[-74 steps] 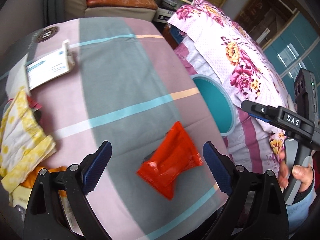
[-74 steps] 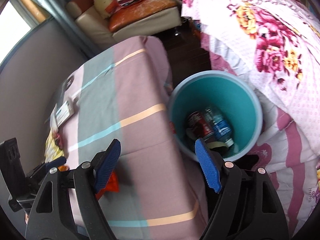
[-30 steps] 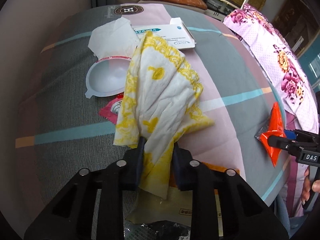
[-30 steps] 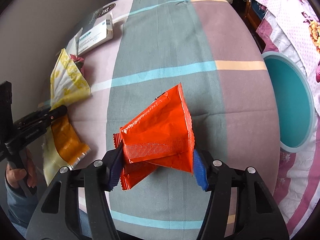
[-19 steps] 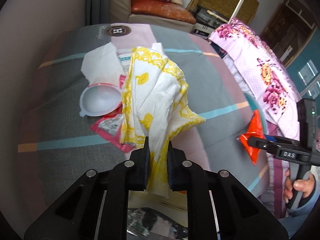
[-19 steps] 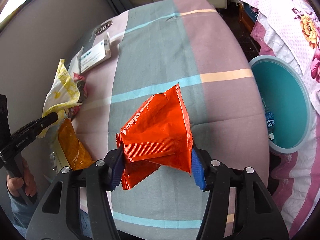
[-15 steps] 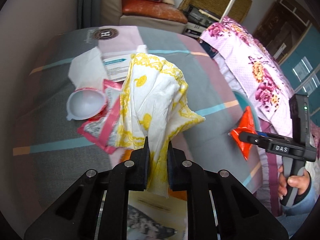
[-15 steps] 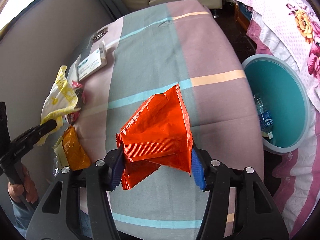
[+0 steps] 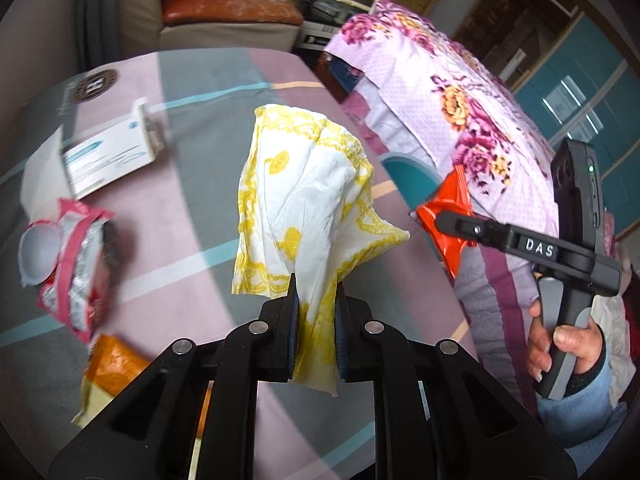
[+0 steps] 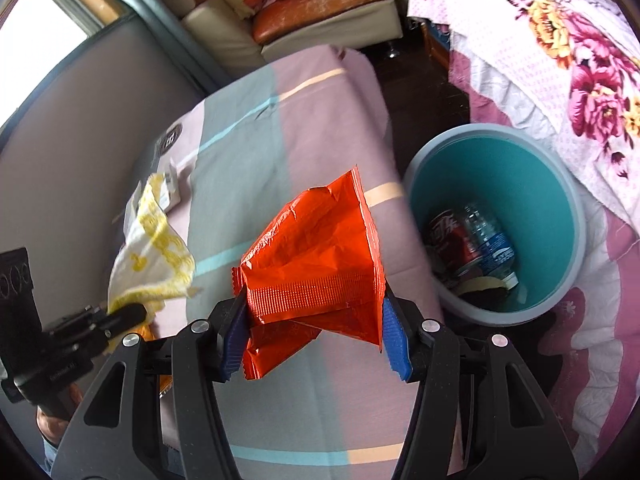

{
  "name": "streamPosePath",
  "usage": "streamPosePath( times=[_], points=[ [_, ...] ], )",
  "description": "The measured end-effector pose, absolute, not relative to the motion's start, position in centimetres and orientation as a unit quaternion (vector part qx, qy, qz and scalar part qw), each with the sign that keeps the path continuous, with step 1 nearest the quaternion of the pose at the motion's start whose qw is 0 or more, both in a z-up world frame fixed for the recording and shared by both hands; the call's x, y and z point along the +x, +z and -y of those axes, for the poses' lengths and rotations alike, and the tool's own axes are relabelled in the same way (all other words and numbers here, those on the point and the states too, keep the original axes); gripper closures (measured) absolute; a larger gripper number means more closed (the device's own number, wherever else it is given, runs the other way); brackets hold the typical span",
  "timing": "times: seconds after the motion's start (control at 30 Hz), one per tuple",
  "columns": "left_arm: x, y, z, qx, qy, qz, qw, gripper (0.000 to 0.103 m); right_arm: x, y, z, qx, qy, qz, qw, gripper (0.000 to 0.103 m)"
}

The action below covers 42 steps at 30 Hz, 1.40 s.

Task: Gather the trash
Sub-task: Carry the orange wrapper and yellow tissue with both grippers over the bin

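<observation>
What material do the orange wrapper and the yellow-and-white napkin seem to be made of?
Orange wrapper: probably thin plastic film, glossy, with sharp creases and a ribbed sealed edge. Napkin: likely soft tissue paper, matte, limp and crumpled, with a printed yellow pattern.

Yellow-white napkin (image 9: 308, 200) pinched aloft, orange wrapper (image 10: 316, 268) clamped

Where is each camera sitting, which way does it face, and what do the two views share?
Left wrist: sits on the left gripper, looks down across the striped table; its jaws pinch the yellow-white napkin, and the right hand shows.
Right wrist: sits on the right gripper, faces the table and the teal bin; its jaws clamp the orange wrapper.
Shared: napkin, wrapper, white box, bin, and each view shows the other gripper.
</observation>
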State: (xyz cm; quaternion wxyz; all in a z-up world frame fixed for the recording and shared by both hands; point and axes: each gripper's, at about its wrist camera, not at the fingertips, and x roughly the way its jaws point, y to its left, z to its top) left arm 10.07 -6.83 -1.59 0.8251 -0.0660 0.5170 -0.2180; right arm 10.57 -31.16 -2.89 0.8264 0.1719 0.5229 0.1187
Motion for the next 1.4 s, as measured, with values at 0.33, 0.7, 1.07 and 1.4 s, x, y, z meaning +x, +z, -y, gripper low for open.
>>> streamPosePath(
  times=[0.33, 0.7, 1.07, 1.4],
  points=[
    [13.0, -1.5, 16.8, -0.025, -0.276, -0.523, 0.806, 0.088, 10.7, -1.2, 40.5, 0.218, 0.057, -0.478, 0.849, 0.049],
    [15.5, -3.0, 26.3, 0.017, -0.321, -0.538, 0.779, 0.088, 10.8, -1.3, 47.9, 0.247, 0.018, -0.457, 0.854, 0.049],
    [16.8, -5.2, 31.5, 0.040, -0.344, -0.558, 0.754, 0.088, 11.6, -1.9, 51.6, 0.251, -0.001, -0.460, 0.852, 0.049],
    [17.4, -6.2, 31.6, 0.044, -0.326, -0.563, 0.758, 0.042, 12.4, -3.2, 52.0, 0.256, -0.001, -0.473, 0.843, 0.048]
  ],
)
